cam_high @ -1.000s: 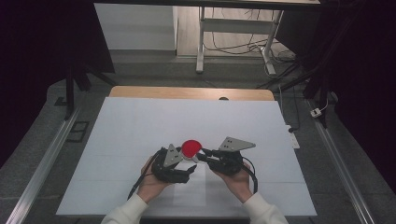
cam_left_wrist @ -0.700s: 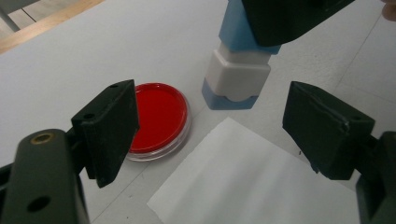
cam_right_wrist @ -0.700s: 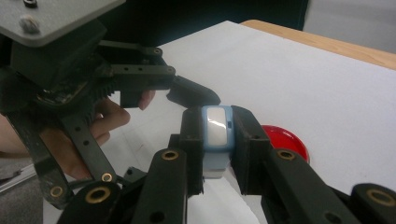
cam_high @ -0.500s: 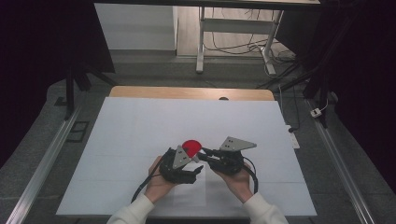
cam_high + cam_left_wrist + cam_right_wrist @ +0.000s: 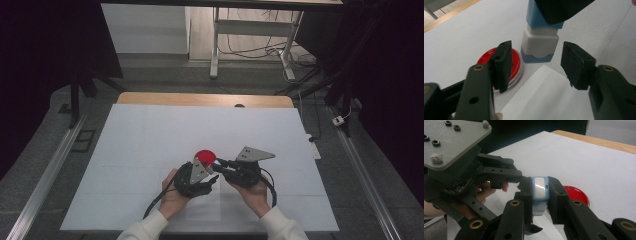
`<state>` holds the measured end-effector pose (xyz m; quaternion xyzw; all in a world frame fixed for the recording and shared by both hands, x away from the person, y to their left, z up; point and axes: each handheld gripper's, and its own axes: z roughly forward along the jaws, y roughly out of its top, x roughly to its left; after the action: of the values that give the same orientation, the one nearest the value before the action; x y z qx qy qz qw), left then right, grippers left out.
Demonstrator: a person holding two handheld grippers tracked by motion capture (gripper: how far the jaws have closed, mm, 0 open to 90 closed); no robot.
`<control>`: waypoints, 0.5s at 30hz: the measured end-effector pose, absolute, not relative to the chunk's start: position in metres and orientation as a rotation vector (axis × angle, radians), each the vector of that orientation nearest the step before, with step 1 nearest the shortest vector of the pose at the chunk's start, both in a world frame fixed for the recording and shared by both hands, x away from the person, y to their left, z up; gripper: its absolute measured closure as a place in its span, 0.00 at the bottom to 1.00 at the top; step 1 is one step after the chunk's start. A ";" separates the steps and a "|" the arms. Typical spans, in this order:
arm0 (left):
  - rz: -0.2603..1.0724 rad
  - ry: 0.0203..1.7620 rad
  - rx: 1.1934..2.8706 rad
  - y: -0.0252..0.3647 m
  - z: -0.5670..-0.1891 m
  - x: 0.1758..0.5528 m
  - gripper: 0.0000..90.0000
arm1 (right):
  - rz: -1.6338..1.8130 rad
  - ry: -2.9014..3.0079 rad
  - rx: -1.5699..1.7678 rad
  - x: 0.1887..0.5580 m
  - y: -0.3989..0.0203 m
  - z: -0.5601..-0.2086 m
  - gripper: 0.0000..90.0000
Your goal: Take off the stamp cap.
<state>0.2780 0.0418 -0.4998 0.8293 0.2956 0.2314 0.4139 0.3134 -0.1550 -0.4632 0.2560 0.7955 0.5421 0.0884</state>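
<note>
Black pads of the right gripper (image 5: pixel 540 195) clamp the blue-and-white stamp (image 5: pixel 539 192), base down over the white paper (image 5: pixel 549 97). Closing in, the left gripper (image 5: pixel 536 65) has its jaws half-narrowed, either side of the stamp's base, not touching. Just left sits the red ink pad (image 5: pixel 515 62).

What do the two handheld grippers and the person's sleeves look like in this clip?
Both the left gripper and the right gripper are black, built of linked bars with brass-coloured pivot bushings and blocky black fingers. Each carries a grey three-cornered plate on top, studded with bolts, and trails a black cable. The person wears white sleeves.
</note>
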 end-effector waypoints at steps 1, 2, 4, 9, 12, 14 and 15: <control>0.583 0.744 2.084 0.042 -0.500 0.278 0.51 | 1.614 2.367 0.763 0.314 -0.155 -0.463 0.83; 0.584 0.745 2.084 0.042 -0.500 0.278 0.52 | 1.614 2.366 0.764 0.314 -0.155 -0.463 0.83; 0.585 0.743 2.085 0.042 -0.500 0.278 0.53 | 1.615 2.363 0.768 0.314 -0.156 -0.464 0.83; 0.588 0.744 2.083 0.042 -0.501 0.278 0.57 | 1.619 2.355 0.774 0.314 -0.156 -0.463 0.83; 0.593 0.739 2.086 0.041 -0.500 0.278 0.60 | 1.620 2.356 0.775 0.314 -0.156 -0.463 0.83; 0.591 0.736 2.087 0.041 -0.501 0.278 0.62 | 1.618 2.356 0.774 0.314 -0.156 -0.464 0.83; 0.590 0.737 2.086 0.041 -0.501 0.278 0.63 | 1.619 2.356 0.775 0.314 -0.156 -0.464 0.83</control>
<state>0.2779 0.0409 -0.5007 0.8296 0.2930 0.2348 0.4132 0.3138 -0.1559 -0.4636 0.2607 0.7923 0.5443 0.0896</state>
